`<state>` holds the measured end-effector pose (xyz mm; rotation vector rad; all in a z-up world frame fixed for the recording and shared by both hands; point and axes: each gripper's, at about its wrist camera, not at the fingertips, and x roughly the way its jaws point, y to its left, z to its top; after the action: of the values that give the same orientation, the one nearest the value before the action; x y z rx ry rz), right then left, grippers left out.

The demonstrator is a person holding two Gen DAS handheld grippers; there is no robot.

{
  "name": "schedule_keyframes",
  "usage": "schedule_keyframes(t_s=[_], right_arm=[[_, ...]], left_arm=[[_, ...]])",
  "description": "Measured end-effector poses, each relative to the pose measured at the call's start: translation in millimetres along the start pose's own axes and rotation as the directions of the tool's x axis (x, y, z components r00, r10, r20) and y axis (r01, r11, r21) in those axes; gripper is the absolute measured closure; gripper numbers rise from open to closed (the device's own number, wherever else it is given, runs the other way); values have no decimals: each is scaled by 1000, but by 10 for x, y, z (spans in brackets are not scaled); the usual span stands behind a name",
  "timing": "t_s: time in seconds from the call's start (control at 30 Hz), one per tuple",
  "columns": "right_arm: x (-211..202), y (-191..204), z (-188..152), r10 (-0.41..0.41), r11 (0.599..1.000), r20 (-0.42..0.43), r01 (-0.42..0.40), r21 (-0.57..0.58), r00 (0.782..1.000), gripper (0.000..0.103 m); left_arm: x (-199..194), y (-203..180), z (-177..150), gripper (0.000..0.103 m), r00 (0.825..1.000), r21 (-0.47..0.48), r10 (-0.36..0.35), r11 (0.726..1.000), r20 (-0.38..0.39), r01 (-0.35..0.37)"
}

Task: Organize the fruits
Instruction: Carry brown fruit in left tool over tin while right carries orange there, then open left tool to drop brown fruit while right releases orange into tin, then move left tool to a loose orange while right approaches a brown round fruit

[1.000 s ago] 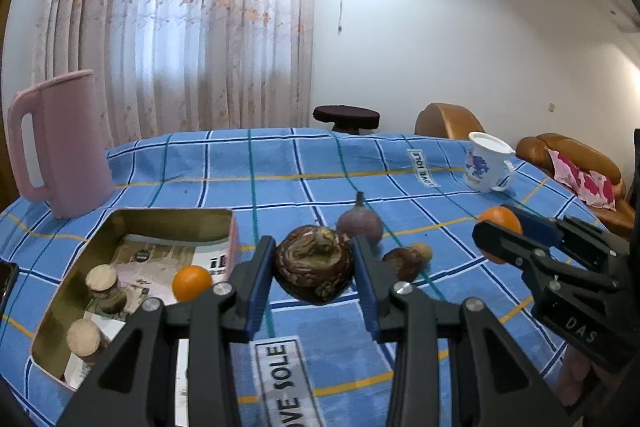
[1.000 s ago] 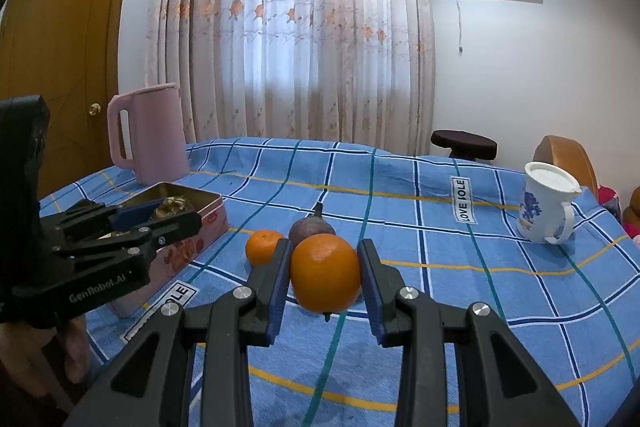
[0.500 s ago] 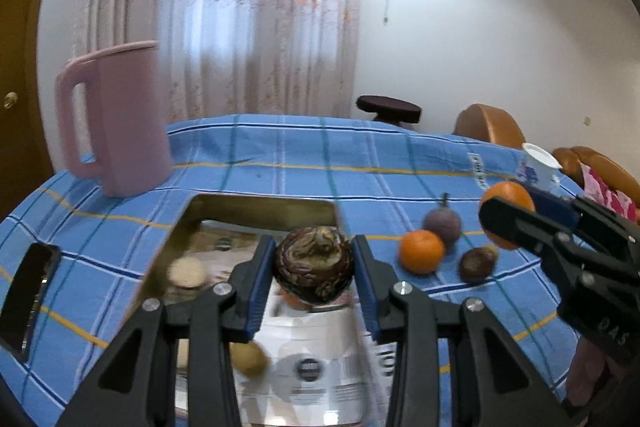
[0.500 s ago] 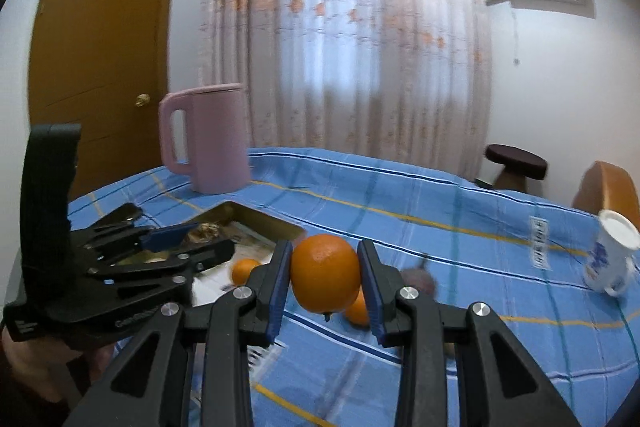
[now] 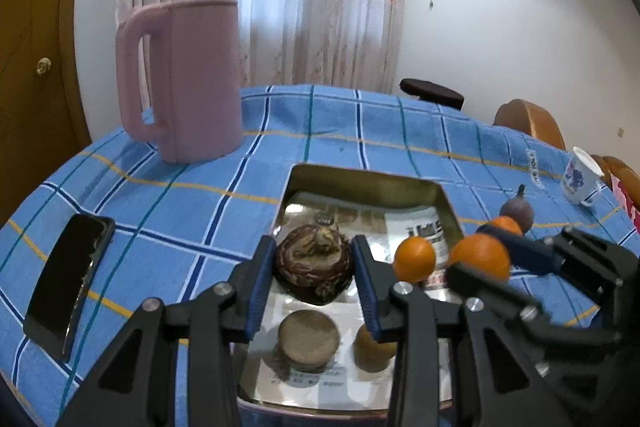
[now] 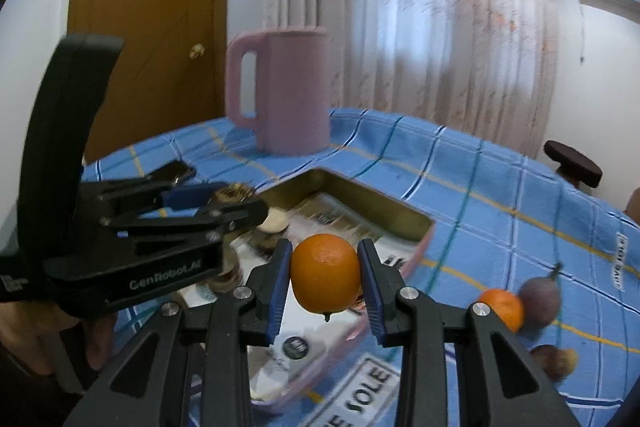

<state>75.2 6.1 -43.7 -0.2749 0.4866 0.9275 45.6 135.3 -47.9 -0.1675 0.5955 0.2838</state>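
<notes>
Blue checked cloth covers the surface point(image 5: 192, 219), with a pink jug point(image 5: 188, 79) at eleven o'clock from the tin and a dark phone point(image 5: 66, 279) lying flat at nine o'clock.

A second ago I was out over the open cloth with the loose fruit ahead of me; now both my tools hang over the open metal tin point(image 5: 368, 183). My left gripper point(image 5: 314, 271) has its jaws shut on the mottled brown fruit point(image 5: 314, 267), held above the tin's middle. At three o'clock from it a small orange point(image 5: 414, 259) sits in the tin near the right wall. My right gripper point(image 6: 325, 277) has its jaws closed on the big orange point(image 6: 325, 273), poised over the tin's right edge. I judge both fruits are about ready to be let go inside.

Out on the cloth at three o'clock, another orange point(image 6: 502, 307) touches the purple fruit point(image 6: 538, 301), with a brownish one point(image 6: 554, 361) nearer me; they are not yet gathered.

Below my left jaws, a round tan thing point(image 5: 308, 339) and a yellowish lump point(image 5: 374, 349) lie in the tin; I cannot tell what they are. How high my fruits hang above the tin floor is unclear, and the right view is blurred.
</notes>
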Motion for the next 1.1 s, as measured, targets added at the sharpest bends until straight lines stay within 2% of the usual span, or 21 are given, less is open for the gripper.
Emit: schedule_keyframes(t_s=[0.2,0.23,0.3,0.37,0.43,0.53,0.63,0.73,0.87,0.97,1.1], right_arm=[[143,71,-31,32,999,-58,-33,-14,998,67],[146,73,-34,32,999,-59,-33,-15,998,66],[103,58,-48,6,1000,-48,-7,-18,999,60],[36,6,-59,-6,1000,-29,6,-9,1000,56],[-60,-87,-75,-27,1000,-13,27,10,1000,56],[-290,-317,-121,-78,996,27,76,46,997,56],[-468,-584,-193,-168,983,30,166,76,985,56],[-597,-923,-311,-284,950,-8,283,129,959,56],[-658,-1227,-430,-356,915,-60,361,180,933,56],[-610,-1329,-491,-343,912,-106,358,198,933,56],[-555,-1383,-552,-295,921,-145,322,219,944,56]], left_arm=[[49,17,-49,62,1000,3,9,1000,-21,-9],[43,13,-49,59,1000,2,11,1000,-20,-11],[3,-17,-47,48,1000,5,-1,1000,-11,1],[-46,-39,-32,32,1000,9,9,1000,6,-9],[-107,-91,-10,25,1000,13,8,1000,30,-8],[-174,-227,19,24,998,28,-24,999,50,22],[-199,-418,31,21,997,55,-58,997,56,55],[-203,-687,19,16,993,93,-99,991,59,93],[-166,-1038,-15,15,988,157,-148,978,40,140],[-108,-1281,-46,15,985,202,-170,966,33,160],[22,-1411,-36,15,986,217,-167,963,3,162]])
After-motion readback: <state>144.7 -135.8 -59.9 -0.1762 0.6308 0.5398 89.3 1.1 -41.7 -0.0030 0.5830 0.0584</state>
